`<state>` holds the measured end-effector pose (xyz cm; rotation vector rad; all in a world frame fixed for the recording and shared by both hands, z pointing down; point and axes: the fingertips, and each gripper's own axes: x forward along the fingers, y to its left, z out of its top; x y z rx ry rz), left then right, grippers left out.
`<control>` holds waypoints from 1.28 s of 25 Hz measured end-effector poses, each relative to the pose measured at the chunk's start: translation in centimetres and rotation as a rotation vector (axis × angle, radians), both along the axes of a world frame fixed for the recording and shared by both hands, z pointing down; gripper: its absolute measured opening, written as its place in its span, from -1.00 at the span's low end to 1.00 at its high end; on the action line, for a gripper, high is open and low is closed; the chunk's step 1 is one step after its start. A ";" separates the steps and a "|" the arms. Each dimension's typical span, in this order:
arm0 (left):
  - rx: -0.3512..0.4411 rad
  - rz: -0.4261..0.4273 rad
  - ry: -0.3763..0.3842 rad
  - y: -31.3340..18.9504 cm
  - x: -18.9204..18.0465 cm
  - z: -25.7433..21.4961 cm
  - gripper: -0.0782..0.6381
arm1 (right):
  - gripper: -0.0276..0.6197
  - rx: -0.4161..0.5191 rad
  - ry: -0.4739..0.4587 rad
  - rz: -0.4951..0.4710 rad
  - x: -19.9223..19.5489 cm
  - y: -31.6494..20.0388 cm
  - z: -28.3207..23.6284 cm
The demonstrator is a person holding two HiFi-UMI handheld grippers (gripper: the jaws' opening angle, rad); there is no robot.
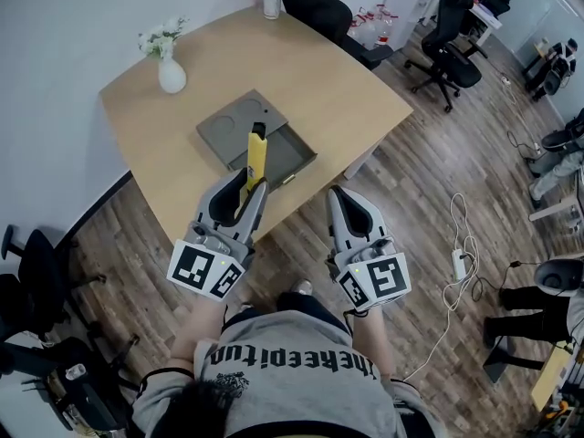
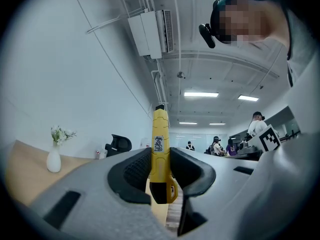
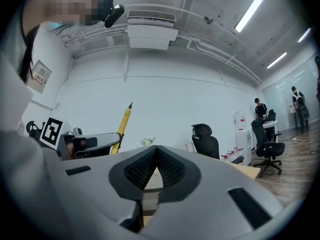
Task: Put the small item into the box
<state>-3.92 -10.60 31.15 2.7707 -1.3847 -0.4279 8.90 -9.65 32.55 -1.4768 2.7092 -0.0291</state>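
Left gripper [image 1: 245, 199] squeezes yellow cutter [image 1: 257, 151] tight, likely to carry it | right gripper [image 1: 350, 210] pinched closed, empty, waiting | box [image 1: 290, 159] sits open ahead

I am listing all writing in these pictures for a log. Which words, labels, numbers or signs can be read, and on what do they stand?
Shirt: "thekeepitun", seen upside down and curved; the reading is uncertain.
Knife: a small label, too blurred to read.
Wall sign: too small to read.
Marker cubes: black-and-white patterns only, no words.
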 end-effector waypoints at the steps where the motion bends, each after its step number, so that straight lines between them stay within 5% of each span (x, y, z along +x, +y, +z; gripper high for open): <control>1: 0.001 -0.006 0.000 -0.2 0.4 0.0 -0.43 | -0.89 0.000 -0.001 -0.006 0.4 -0.3 0.0; 15: 0.005 -0.092 -0.011 -1.9 5.6 -0.2 -0.43 | -0.89 -0.004 -0.016 -0.101 5.4 -3.2 0.3; 32: -0.054 -0.134 -0.067 -4.5 5.4 1.5 -0.43 | -0.89 -0.057 -0.071 -0.139 5.1 -6.5 1.9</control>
